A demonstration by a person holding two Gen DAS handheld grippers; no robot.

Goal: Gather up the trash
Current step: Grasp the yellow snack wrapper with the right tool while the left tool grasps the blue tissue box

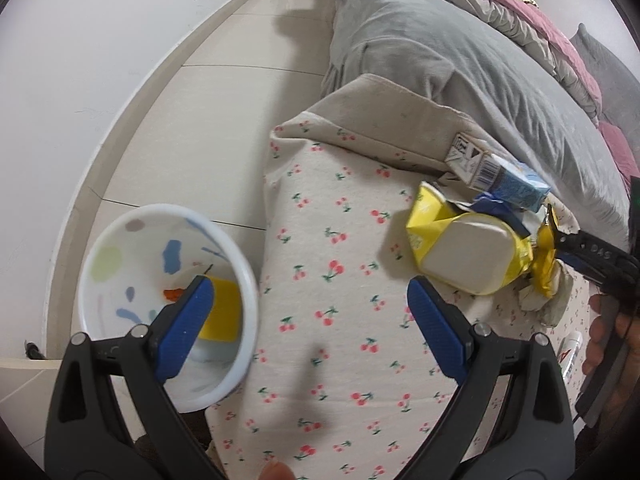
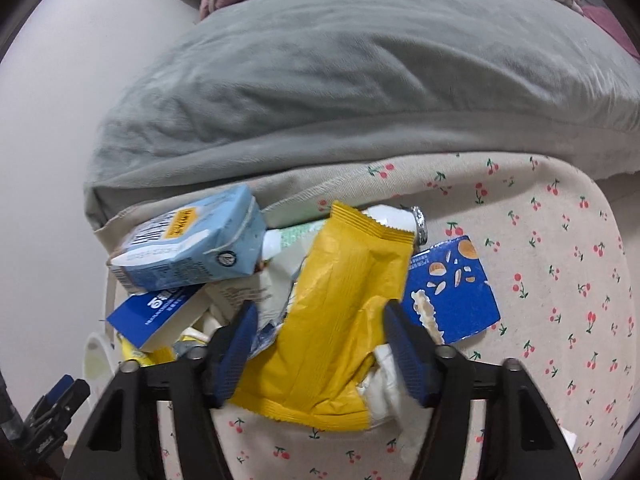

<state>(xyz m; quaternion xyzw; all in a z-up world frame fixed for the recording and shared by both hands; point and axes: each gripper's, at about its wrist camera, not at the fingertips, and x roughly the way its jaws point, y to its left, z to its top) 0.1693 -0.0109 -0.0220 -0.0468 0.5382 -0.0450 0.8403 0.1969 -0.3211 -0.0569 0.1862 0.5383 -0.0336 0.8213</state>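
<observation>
Soft, even indoor light fills both my views, with a faint blurred shadow on the cherry-print sheet (image 1: 320,280) between my left gripper's (image 1: 310,304) fingers, strong fisheye bending and dark vignetted corners.

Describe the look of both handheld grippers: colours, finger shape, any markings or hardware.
Both match. The left gripper and right gripper have matte black plastic linkage arms with triangular cut-outs and silver pivot pins. Each finger carries a long blue pad with a fine ribbed texture. Seen from the left wrist view, the right gripper's black side bears small embossed characters, too blurred to read. No cables show.
</observation>
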